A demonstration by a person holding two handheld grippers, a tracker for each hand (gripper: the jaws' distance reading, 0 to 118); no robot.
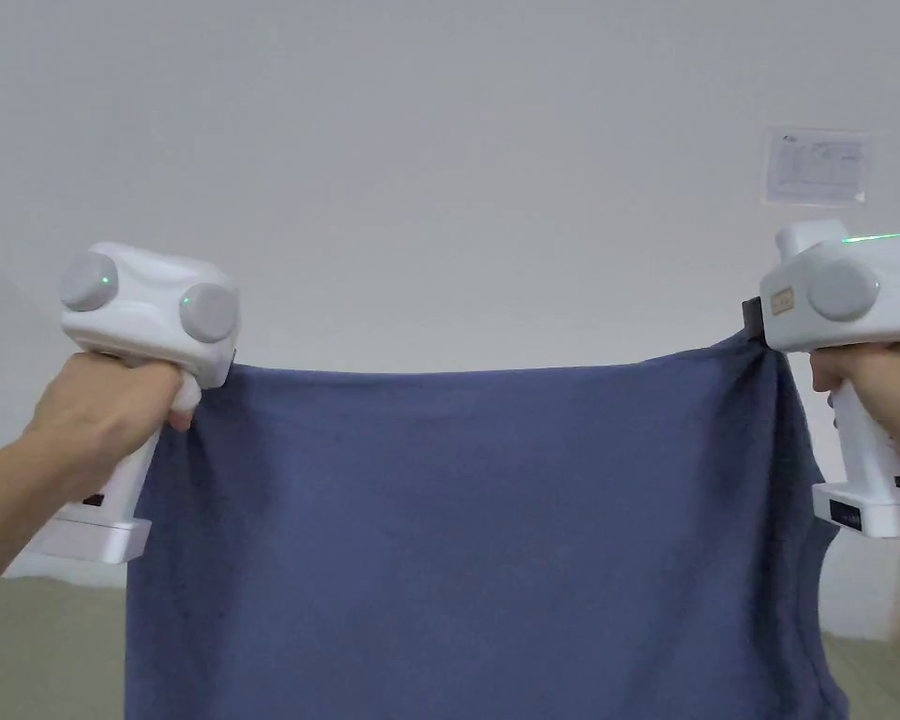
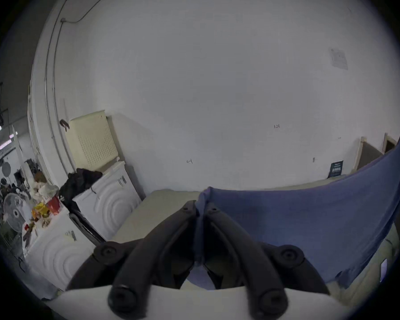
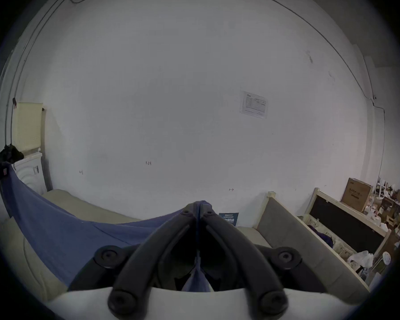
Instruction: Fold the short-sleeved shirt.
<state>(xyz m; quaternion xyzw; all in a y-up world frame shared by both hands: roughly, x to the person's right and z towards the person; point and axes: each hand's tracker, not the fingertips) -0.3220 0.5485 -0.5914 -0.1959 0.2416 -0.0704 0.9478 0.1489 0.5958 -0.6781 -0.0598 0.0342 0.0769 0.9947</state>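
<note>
A blue short-sleeved shirt (image 1: 476,534) hangs spread in the air in front of me, its top edge stretched almost straight between both hands. My left gripper (image 1: 225,366) is shut on the shirt's upper left corner; in the left gripper view the black jaws (image 2: 200,206) pinch blue cloth (image 2: 310,218) that runs off to the right. My right gripper (image 1: 750,333) is shut on the upper right corner; in the right gripper view the jaws (image 3: 199,206) clamp the cloth (image 3: 62,228), which stretches away to the left. The shirt's lower part runs below the head view.
A beige bed surface (image 1: 26,647) lies below the shirt, with a padded headboard (image 3: 293,239) at its right. White appliances (image 2: 106,198) with dark clothes on top stand left. A white wall (image 1: 457,187) with a paper sheet (image 1: 816,167) is behind. Clutter and a cardboard box (image 3: 356,194) sit far right.
</note>
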